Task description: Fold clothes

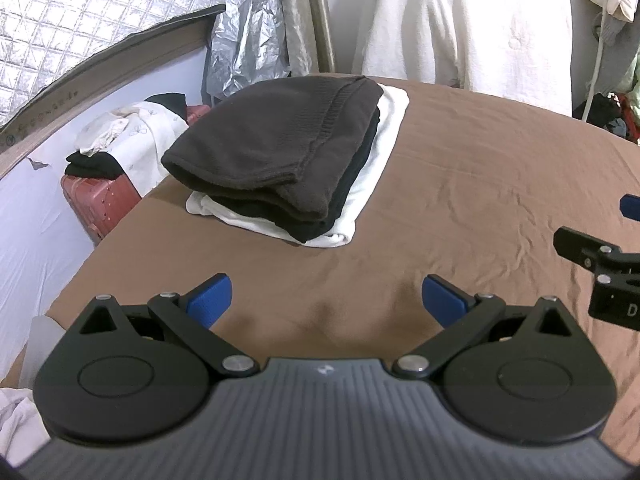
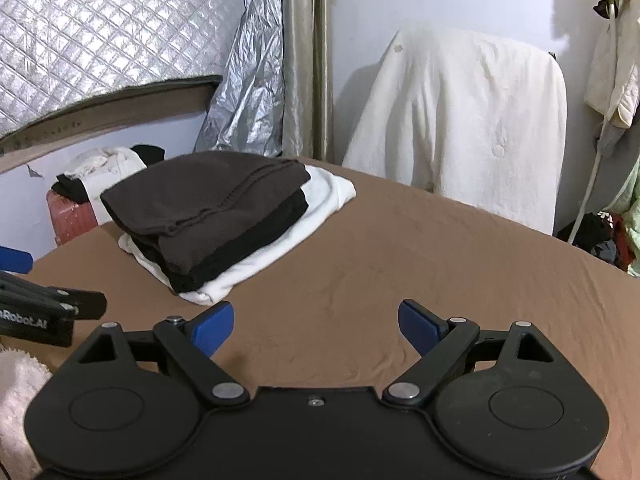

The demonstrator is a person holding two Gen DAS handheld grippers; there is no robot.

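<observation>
I held my left claw (image 1: 326, 300) spread wide over the bare brown bed sheet (image 1: 460, 184), nothing between its blue pads (image 1: 210, 300). My right claw (image 2: 316, 328) stood just as wide and just as empty, hovering beside the left one, both tilted down toward the mattress.

The folded stack (image 1: 280, 156) lay ahead of both claws, well apart from either, toward the left of my left claw and further left of my right. A dark brown knit garment (image 2: 200, 196) sat on top, a black piece (image 2: 256, 236) under it and a white one (image 2: 320, 196) at the bottom, the white edge sticking out on the near and right sides. I judged those three done.

Nothing unfolded lay in front of me on the sheet. A pale fuzzy cloth (image 2: 16, 396) showed at the lower left, close behind and beside my left claw; whether it was the next garment I could not tell. More clothes sat heaped on a pink suitcase (image 1: 100, 200) beyond the bed's left edge.

So the step in hand, as I read it, was fetching the next piece. To do it well I would keep the jaws wide until a pad sat on each side of one layer of cloth, pinch near a seam or a corner rather than a bunch, and lay it flat in the open stretch of sheet ahead of my right claw, clear of the stack so I would not drag it askew.
</observation>
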